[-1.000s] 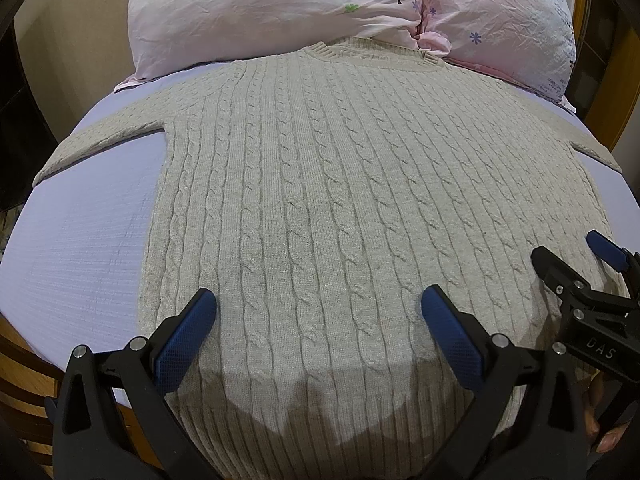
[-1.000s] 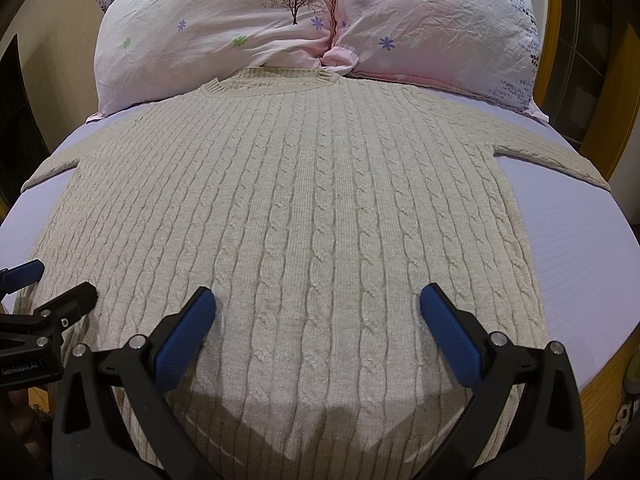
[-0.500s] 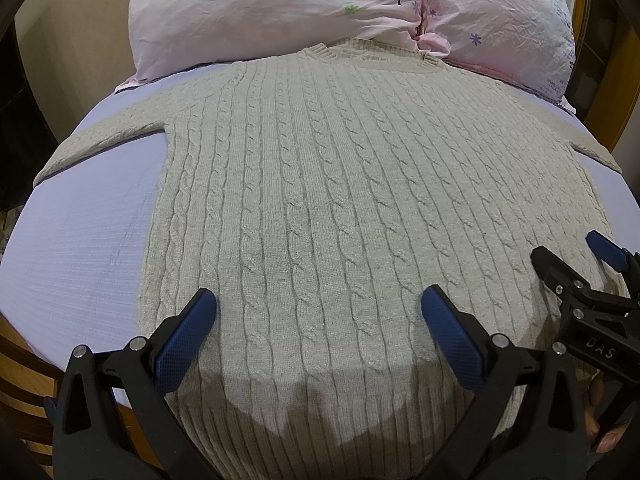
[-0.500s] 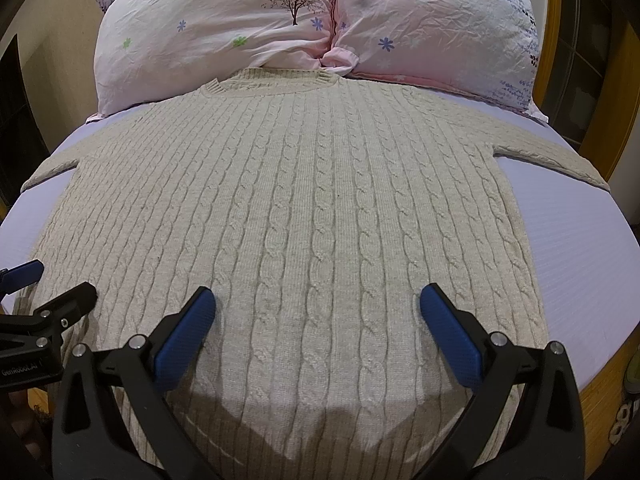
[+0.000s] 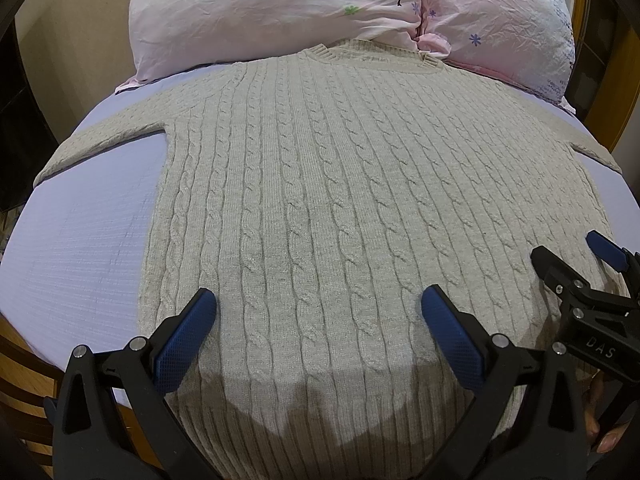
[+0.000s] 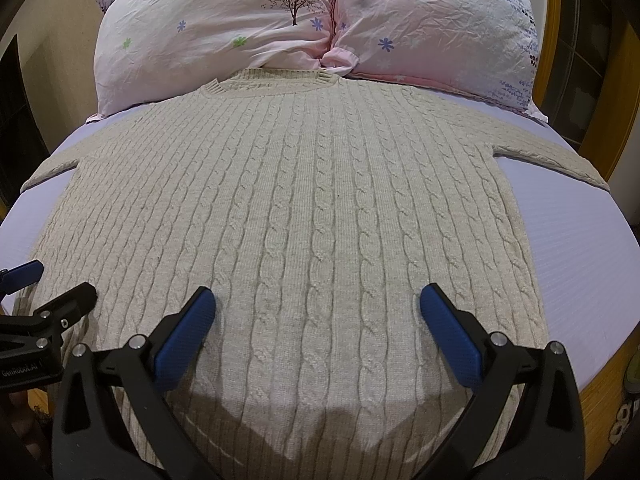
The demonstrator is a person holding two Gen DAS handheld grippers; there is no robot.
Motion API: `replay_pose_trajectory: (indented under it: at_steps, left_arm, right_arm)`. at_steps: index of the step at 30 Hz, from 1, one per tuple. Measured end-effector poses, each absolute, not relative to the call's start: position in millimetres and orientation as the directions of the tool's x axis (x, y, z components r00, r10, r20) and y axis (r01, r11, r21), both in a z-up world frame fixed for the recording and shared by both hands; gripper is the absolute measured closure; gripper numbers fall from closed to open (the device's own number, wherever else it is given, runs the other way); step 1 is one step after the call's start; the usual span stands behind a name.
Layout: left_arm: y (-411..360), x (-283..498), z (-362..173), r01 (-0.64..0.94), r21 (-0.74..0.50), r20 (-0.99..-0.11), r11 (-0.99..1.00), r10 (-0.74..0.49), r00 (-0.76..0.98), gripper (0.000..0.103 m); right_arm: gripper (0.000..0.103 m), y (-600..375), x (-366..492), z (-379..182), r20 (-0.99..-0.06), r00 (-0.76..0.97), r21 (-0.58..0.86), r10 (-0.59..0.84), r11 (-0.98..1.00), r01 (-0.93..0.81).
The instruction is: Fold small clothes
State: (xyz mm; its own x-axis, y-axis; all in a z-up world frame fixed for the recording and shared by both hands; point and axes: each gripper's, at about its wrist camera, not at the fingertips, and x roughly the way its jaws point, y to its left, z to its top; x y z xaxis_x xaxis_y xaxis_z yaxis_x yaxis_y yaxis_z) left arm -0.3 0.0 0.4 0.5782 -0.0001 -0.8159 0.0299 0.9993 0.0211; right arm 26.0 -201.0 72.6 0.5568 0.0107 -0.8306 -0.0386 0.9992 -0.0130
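A beige cable-knit sweater [image 5: 320,200] lies flat, front up, on a lavender bed, collar toward the pillows and both sleeves spread sideways; it also shows in the right wrist view [image 6: 304,216]. My left gripper [image 5: 318,316] is open and empty, hovering over the sweater's lower left part near the hem. My right gripper [image 6: 318,314] is open and empty over the lower right part. Each gripper shows in the other's view: the right one [image 5: 572,260] at the right edge, the left one [image 6: 56,288] at the left edge.
Two pink flowered pillows [image 5: 280,12] [image 6: 432,24] lean at the head of the bed, touching the collar. The lavender sheet [image 5: 80,248] shows on both sides of the sweater. A wooden bed frame [image 6: 600,396] runs along the near edge.
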Motion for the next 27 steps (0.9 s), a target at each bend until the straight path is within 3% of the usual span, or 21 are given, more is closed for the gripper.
replay_pose_trajectory:
  at_steps: [23, 27]
  left_arm:
    - [0, 0, 1, 0.033, 0.024, -0.815, 0.999, 0.0, 0.58, 0.001]
    - [-2, 1, 2, 0.052, 0.03, -0.802, 0.998, -0.007, 0.598, 0.001]
  right_arm:
    - [0.002, -196, 41, 81, -0.847, 0.531, -0.013, 0.028, 0.997, -0.072]
    - [0.002, -228, 49, 102, -0.819, 0.541, 0.155, 0.189, 0.982, -0.108]
